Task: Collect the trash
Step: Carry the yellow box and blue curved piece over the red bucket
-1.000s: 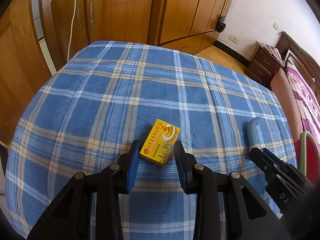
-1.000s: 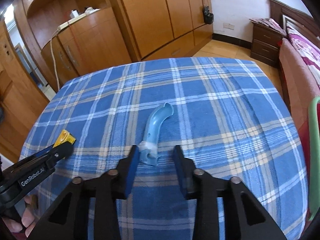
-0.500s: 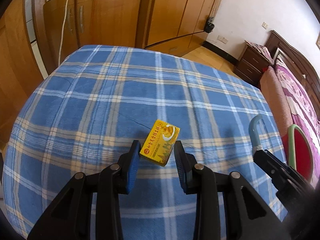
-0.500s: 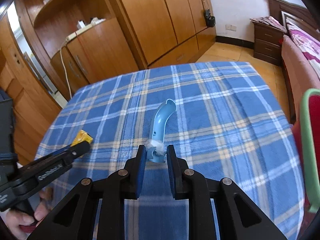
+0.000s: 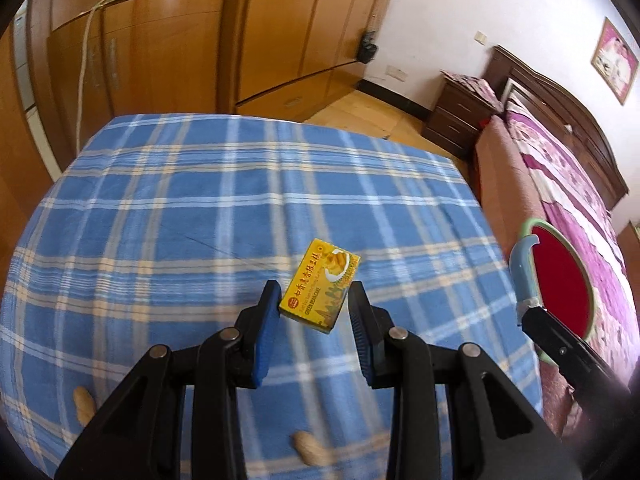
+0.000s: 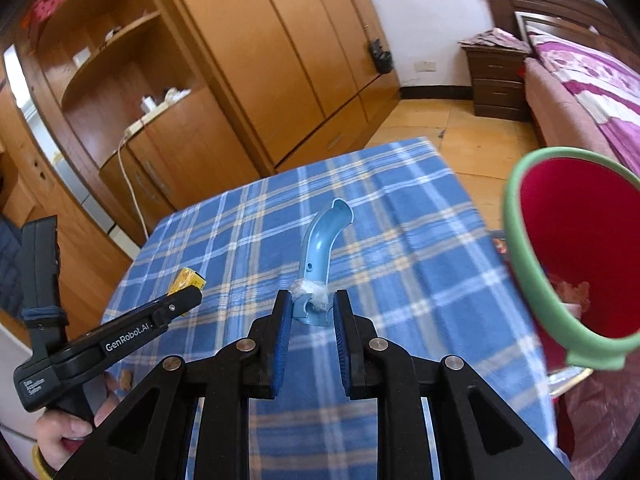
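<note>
The left gripper (image 5: 313,306) has its jaws clenched on a yellow box (image 5: 320,285), carried in the air above the desk (image 5: 168,216) with its blue plaid cloth. The box sits tilted between the 2 blue pads, its far end jutting past the tips.

The right gripper (image 6: 308,312) has just been closing its jaws, and they now grasp the taped base of a curved blue plastic tube (image 6: 322,248), which rises away from the pads, its open end bent to the right.

Just right of the desk's edge stands a red bin (image 6: 532,280) with a green rim, its mouth open and some trash low inside. The tube is near that rim but apart from it.

2 peanuts (image 5: 308,448) lie on the cloth near the desk's near edge. The desk's middle and far side lie bare, with wooden floor (image 6: 472,128) beyond the far edge.
</note>
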